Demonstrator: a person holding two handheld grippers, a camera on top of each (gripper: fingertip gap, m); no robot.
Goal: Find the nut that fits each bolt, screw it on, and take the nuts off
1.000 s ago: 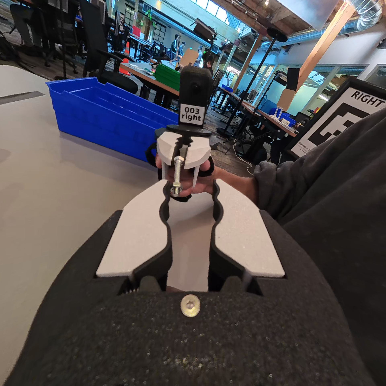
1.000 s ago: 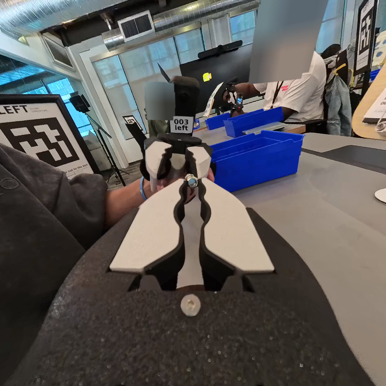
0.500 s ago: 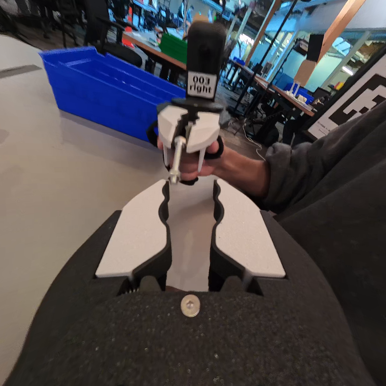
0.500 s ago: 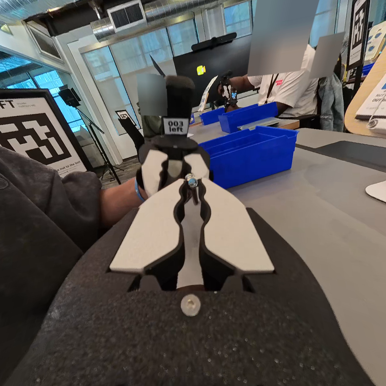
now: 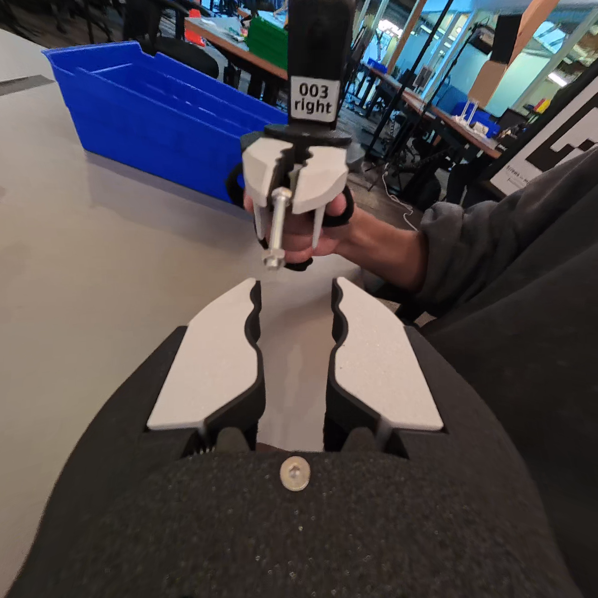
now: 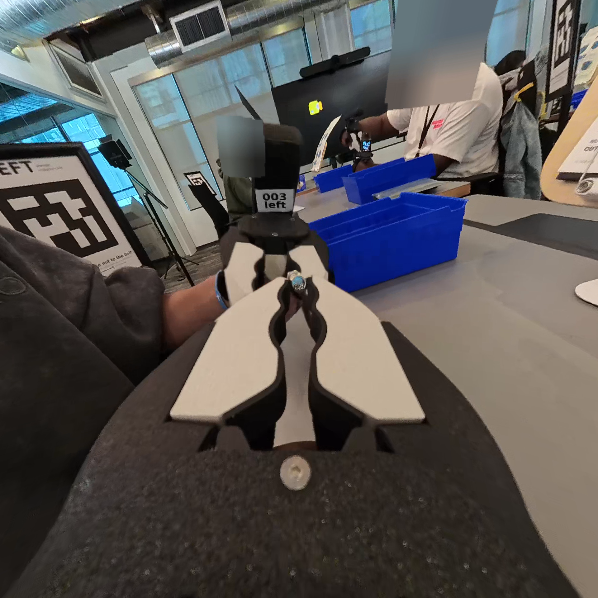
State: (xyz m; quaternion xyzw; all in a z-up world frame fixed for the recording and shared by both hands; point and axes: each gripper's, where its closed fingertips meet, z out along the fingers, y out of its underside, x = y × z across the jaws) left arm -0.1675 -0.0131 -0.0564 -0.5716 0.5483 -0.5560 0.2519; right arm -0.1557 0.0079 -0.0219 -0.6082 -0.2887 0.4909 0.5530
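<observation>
A grey table (image 5: 81, 259) is being used as the work surface, with a blue bin (image 5: 155, 110) resting on it behind the tools. No loose hardware is being shown on the table in either view.

The left gripper (image 5: 295, 284) is being held with its fingers set wide apart and nothing between them. The right gripper (image 6: 296, 288) is being kept pinched on one end of a silver bolt (image 5: 278, 223).

The bolt is being presented lengthwise toward the left gripper, its long axis running roughly along the line between the two tools. A nut (image 5: 272, 260) is being carried at its free end, which lies just beyond the left fingertips and toward the left-hand finger rather than centred in the gap. The left gripper is judged nearer for the nut.
</observation>
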